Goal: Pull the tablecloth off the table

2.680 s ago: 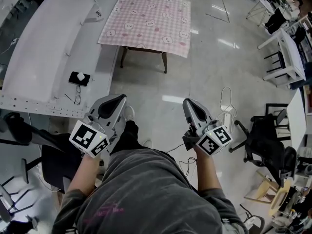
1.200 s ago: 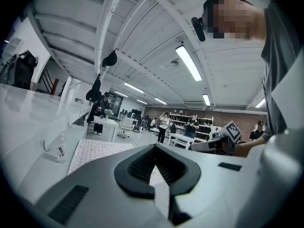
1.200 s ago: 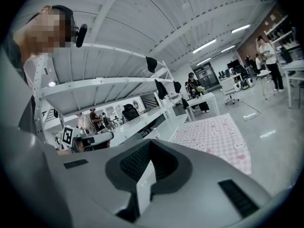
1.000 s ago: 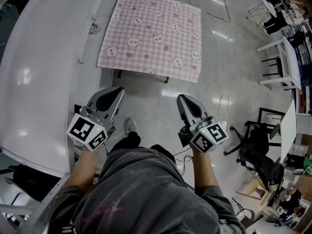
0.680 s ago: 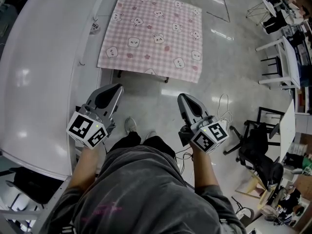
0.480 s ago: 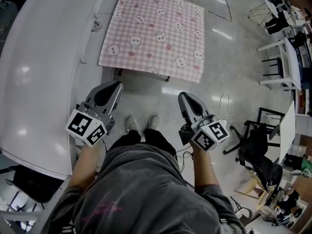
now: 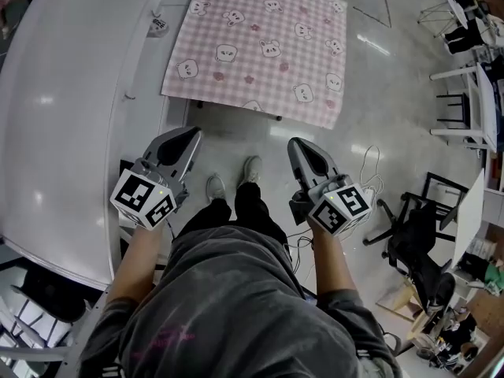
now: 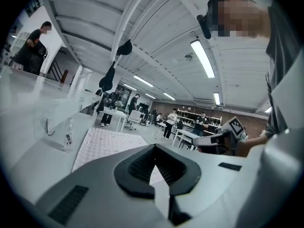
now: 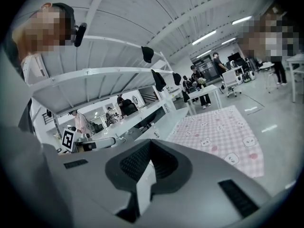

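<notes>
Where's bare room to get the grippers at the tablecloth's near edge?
Bare floor lies between the tablecloth near hem and the person's shoes, and on its right side, up to the cable. The left side is tight: the white counter runs close alongside.

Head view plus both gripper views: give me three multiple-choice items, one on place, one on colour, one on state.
1. Where is the tablecloth?
A. Clamped in one gripper
B. Spread flat, ahead of both grippers
C. Heaped on the floor

2. What is its pattern?
A. Pink check with little faces
B. Plain blue
C. Green stripes

3. How do the left gripper and right gripper stand?
A. Both wide apart
B. Left clamped on cloth
C. Both shut, holding nothing

Key:
1 B: it lies flat, apart from both grippers.
2 A: the head view shows pink squares with faces.
3 C: each gripper view shows the jaws together with nothing between.
</notes>
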